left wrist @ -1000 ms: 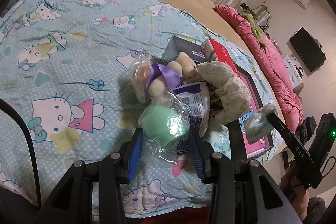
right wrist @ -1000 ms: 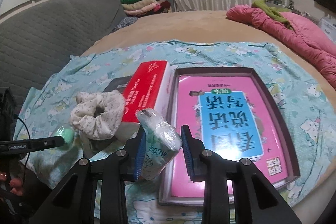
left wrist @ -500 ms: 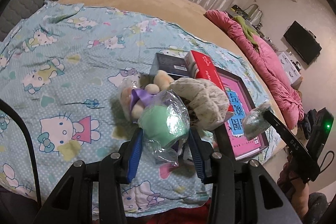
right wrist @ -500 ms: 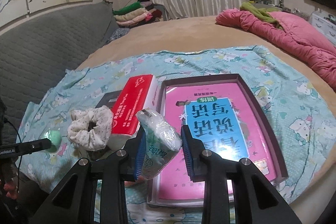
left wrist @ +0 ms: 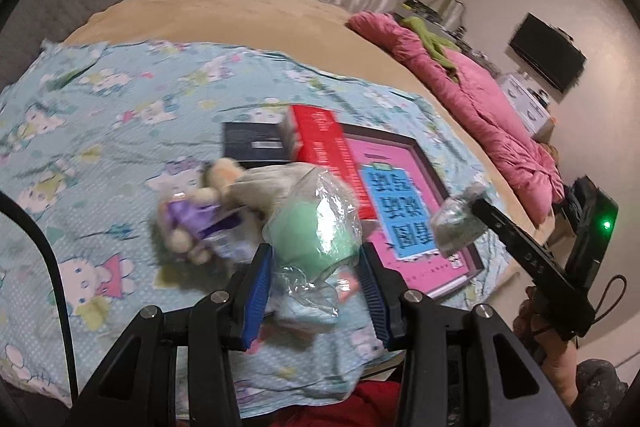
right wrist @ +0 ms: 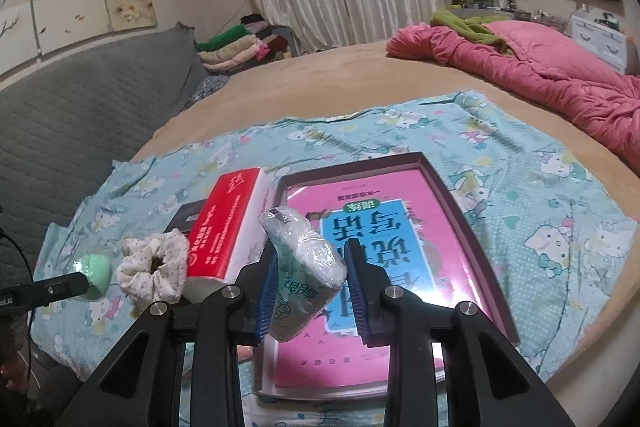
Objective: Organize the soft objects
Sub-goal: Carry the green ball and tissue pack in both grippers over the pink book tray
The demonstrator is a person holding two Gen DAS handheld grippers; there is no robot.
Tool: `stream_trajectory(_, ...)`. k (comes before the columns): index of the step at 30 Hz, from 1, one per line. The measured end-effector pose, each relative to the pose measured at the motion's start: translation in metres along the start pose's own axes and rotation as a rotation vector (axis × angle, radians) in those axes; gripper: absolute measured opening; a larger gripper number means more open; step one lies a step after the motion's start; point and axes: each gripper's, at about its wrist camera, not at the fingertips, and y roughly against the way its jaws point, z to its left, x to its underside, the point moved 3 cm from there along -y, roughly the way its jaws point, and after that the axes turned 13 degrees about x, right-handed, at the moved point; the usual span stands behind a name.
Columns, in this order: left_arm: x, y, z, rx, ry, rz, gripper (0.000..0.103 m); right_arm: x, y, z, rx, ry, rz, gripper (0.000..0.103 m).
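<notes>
My left gripper (left wrist: pixel 316 263) is shut on a green soft ball in clear plastic wrap (left wrist: pixel 314 227) and holds it above the bed. My right gripper (right wrist: pixel 312 283) is shut on a green-and-white tissue pack (right wrist: pixel 300 267) above the near edge of a dark box lid (right wrist: pixel 452 195) that holds a pink book (right wrist: pixel 376 247). On the cat-print sheet (left wrist: pixel 100 131) lie a floral scrunchie (right wrist: pixel 154 269), a small plush toy with a purple bow (left wrist: pixel 196 223) and a red tissue box (right wrist: pixel 226 223). The right gripper with its pack shows in the left wrist view (left wrist: pixel 456 223).
A dark flat box (left wrist: pixel 254 143) lies behind the red tissue box. A pink quilt (right wrist: pixel 540 75) is heaped at the right of the bed. Folded clothes (right wrist: pixel 240 47) are stacked at the back by the curtains. A grey headboard (right wrist: pixel 80 107) runs along the left.
Both grippers have risen and pulled back from the pile with their loads. The left gripper has swung right, so the ball now hangs in front of the red box and book.
</notes>
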Motion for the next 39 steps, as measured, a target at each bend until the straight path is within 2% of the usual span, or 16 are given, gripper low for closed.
stream_trajectory(5,-0.002,-0.026,-0.038,0.048,-0.053,0.044,0.044,-0.001,-0.002,-0.018,0.029,-0.037,0.004,0.033)
stream_trajectory(10,-0.004,-0.060,-0.070,0.066,-0.122,0.097,0.044,0.001,-0.007,-0.041,0.064,-0.091,0.022,0.033)
stream_trajectory(19,0.009,-0.121,-0.100,0.054,-0.187,0.222,0.044,0.012,-0.020,-0.075,0.105,-0.174,0.090,0.033)
stream_trajectory(27,0.024,-0.163,-0.107,0.024,-0.236,0.308,0.044,0.024,-0.034,-0.086,0.126,-0.199,0.158,0.033)
stream_trajectory(31,0.028,-0.180,-0.104,0.008,-0.226,0.350,0.044,0.029,-0.041,-0.090,0.145,-0.200,0.193,0.033)
stream_trajectory(39,0.034,-0.193,-0.103,-0.001,-0.232,0.389,0.044,0.040,-0.052,-0.102,0.193,-0.219,0.247,0.033)
